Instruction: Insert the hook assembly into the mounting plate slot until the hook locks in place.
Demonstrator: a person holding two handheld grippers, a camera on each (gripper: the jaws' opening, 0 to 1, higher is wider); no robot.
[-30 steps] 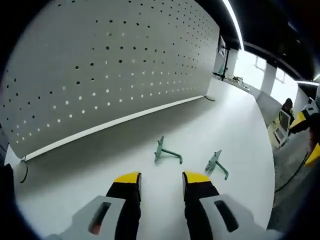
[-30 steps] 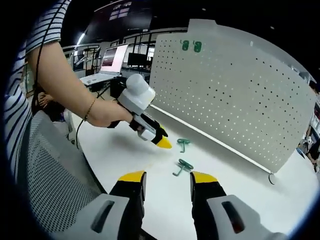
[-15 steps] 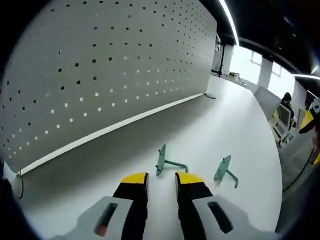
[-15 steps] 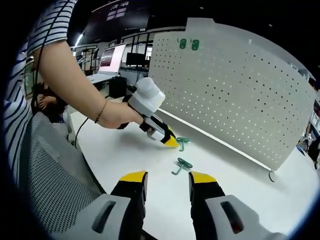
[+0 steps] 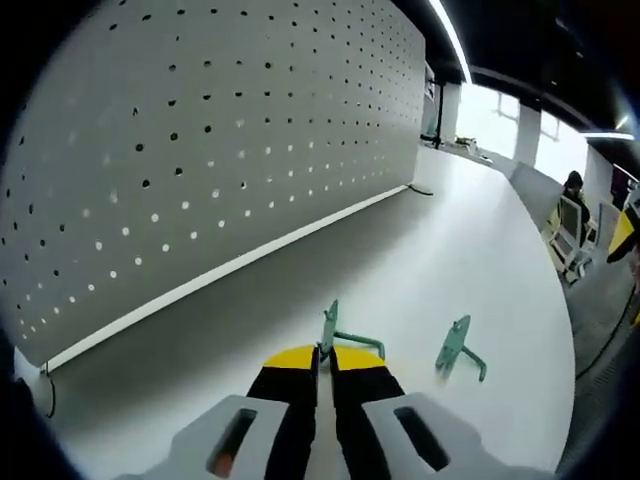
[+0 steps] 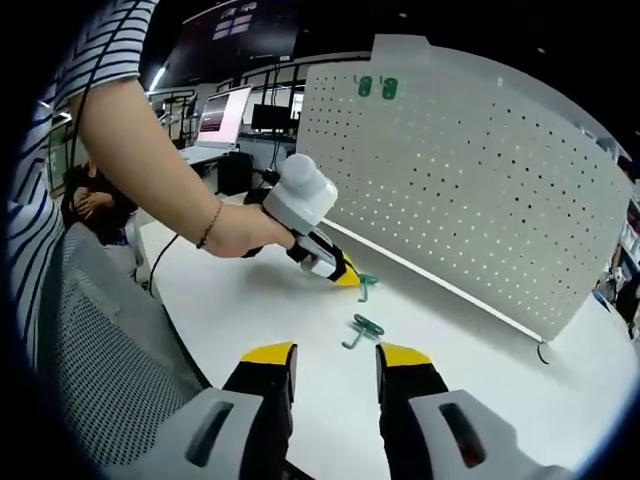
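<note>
Left gripper view: my left tongs [image 5: 322,358] have just closed on the nearer hook [image 5: 338,338].
Grasp made; pegboard [image 5: 200,150] insertion remains. My right tongs [image 6: 328,358] stay spread above the counter [image 6: 300,400].

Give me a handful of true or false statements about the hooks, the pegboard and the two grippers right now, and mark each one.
1. The left gripper has its jaws closed on a green hook. True.
2. A second green hook lies loose on the white table. True.
3. The right gripper is holding a hook. False: its jaws stand open and empty above the table, with the loose hook beyond them.
4. The pegboard is bare. False: two green hooks already hang near its top.
5. The pegboard lies flat on the table. False: it stands upright along the table's far edge.
</note>
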